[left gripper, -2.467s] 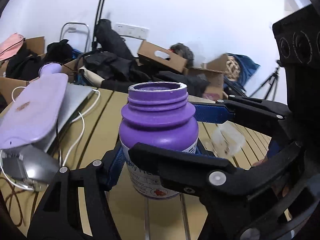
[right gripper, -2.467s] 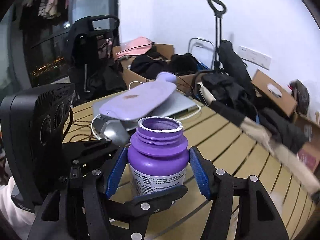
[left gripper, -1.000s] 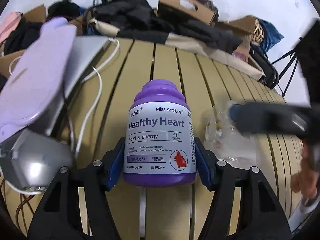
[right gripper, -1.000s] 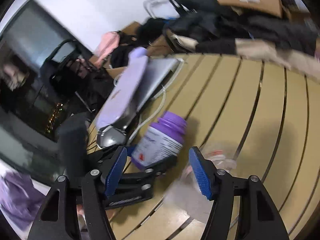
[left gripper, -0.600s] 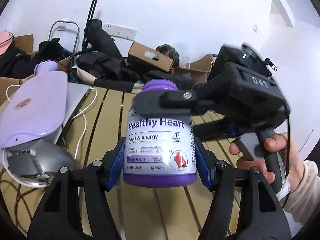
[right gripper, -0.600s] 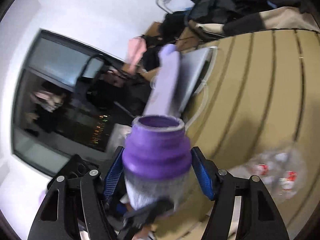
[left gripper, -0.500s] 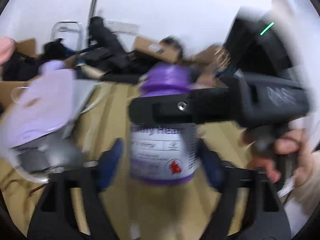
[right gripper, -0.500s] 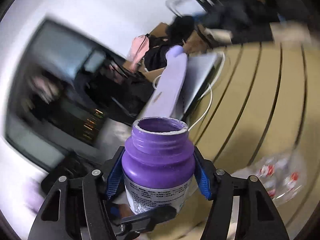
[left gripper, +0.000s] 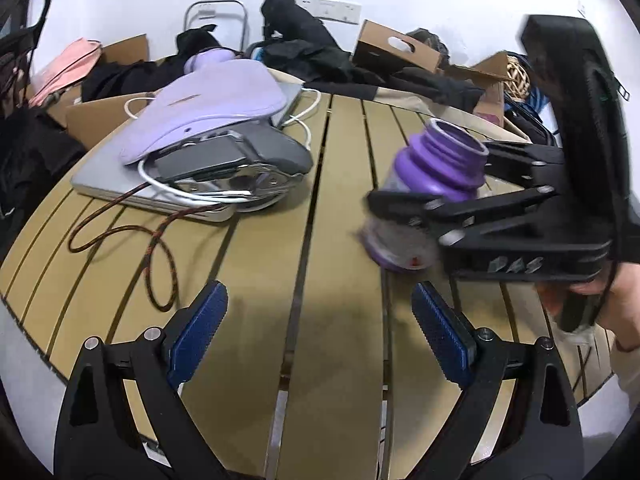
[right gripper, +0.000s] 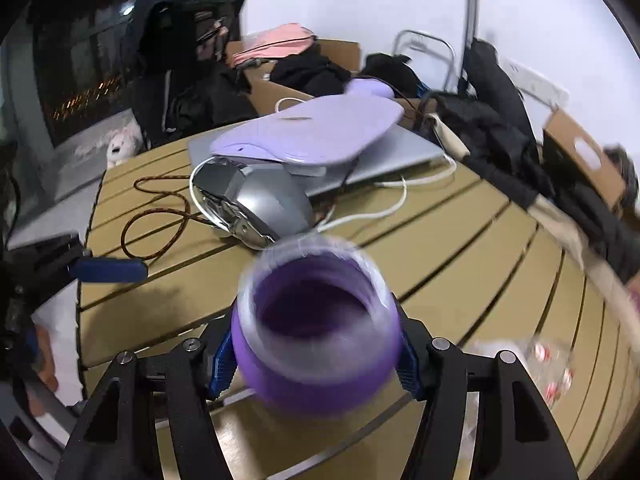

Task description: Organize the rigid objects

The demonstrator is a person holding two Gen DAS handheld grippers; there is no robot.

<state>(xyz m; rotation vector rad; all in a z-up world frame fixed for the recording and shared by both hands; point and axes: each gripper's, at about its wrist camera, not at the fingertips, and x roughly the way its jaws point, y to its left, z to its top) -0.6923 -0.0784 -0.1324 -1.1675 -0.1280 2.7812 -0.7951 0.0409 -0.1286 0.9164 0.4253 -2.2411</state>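
Purple plastic, uncapped and blurred: the open-mouthed supplement bottle [right gripper: 316,336] sits clamped between the blue-padded jaws of the right gripper [right gripper: 316,354], tilted and lifted off the slatted tan wooden counter [left gripper: 340,300]. In the left wrist view that bottle [left gripper: 428,192] hangs at about two o'clock, with the right gripper [left gripper: 520,232] around it. The left gripper [left gripper: 318,330] has its jaws wide apart with nothing between them. At ten o'clock a lilac hot-water bag [left gripper: 216,100] lies on a silver laptop [left gripper: 104,178], beside a grey metal mouse-like device [left gripper: 240,164] and a braided brown cable [left gripper: 156,240].
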